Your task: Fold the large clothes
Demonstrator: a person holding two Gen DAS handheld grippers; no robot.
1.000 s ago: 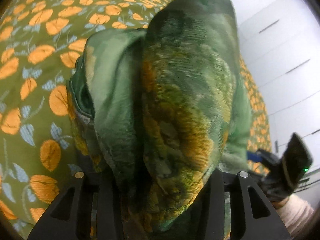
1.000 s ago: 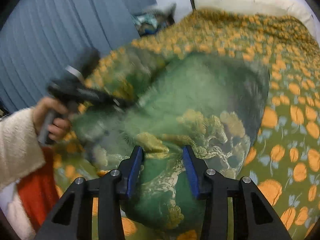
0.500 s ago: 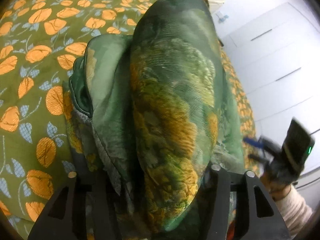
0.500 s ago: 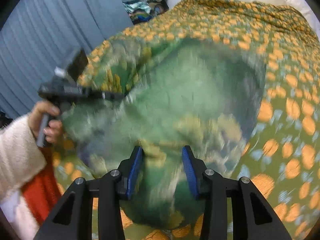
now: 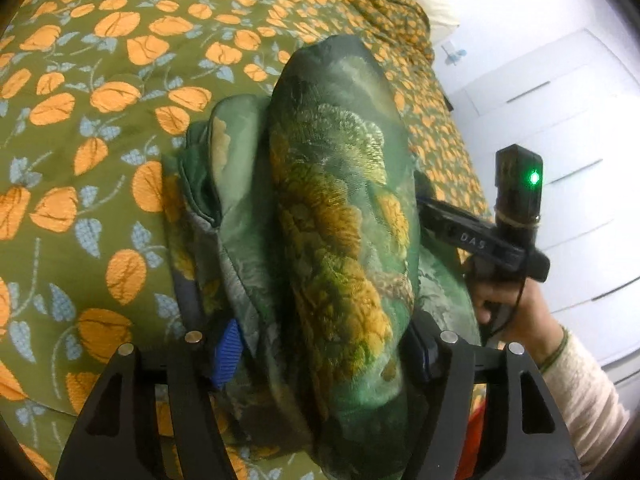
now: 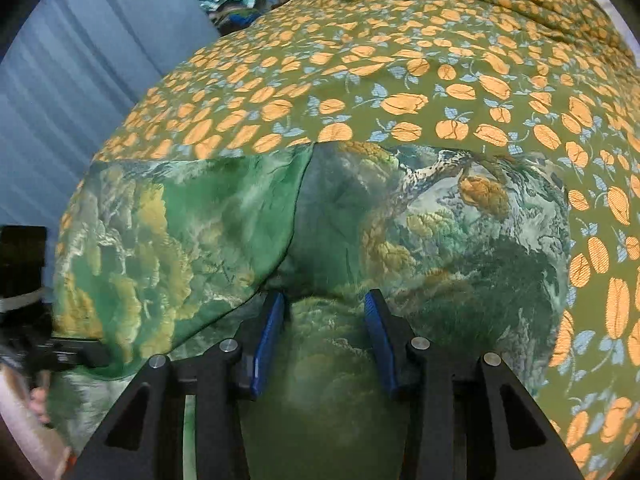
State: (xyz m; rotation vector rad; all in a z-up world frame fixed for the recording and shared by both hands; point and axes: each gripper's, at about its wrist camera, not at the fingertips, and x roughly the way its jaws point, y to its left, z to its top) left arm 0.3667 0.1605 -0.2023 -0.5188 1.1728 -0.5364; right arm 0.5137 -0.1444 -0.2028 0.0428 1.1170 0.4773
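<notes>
Two grippers are engaged with one green garment (image 6: 440, 232), printed with trees and gold foliage, which is spread on the bedspread (image 6: 400, 60) (olive, orange fruit and blue leaf pattern). From the right wrist view the garment is seen lying flat on the near part of the bedspread, one panel overlapped on another along a diagonal edge.

Right gripper (image 6: 324, 332): a bunched fold of the garment is clamped between the blue pads (image 6: 268, 332), jaws partly closed on it, fabric filling the gap.

Left gripper (image 5: 320, 354): jaws have just been opening; a thick roll of the garment (image 5: 340, 216) is draped between the fingers, and a gap is visible beside the left blue pad (image 5: 228, 348). The right pad is mostly hidden by cloth, so contact there cannot be told. Forward view along the fingers is largely blocked by this roll.

Around the garment: the right gripper's body, with a green light on its top block, is seen just right of the roll in the left wrist view, held by a hand (image 5: 508, 308) in a cream sleeve (image 5: 584, 396). Beyond the bedspread's right side white cabinet doors (image 5: 560, 120) are seen. Left of the bedspread, in the right wrist view, blue curtains (image 6: 80, 80) hang, and a heap of mixed clothes (image 6: 240, 4) is seen at the far corner. A pale pillow (image 5: 424, 4) lies at the head end.
</notes>
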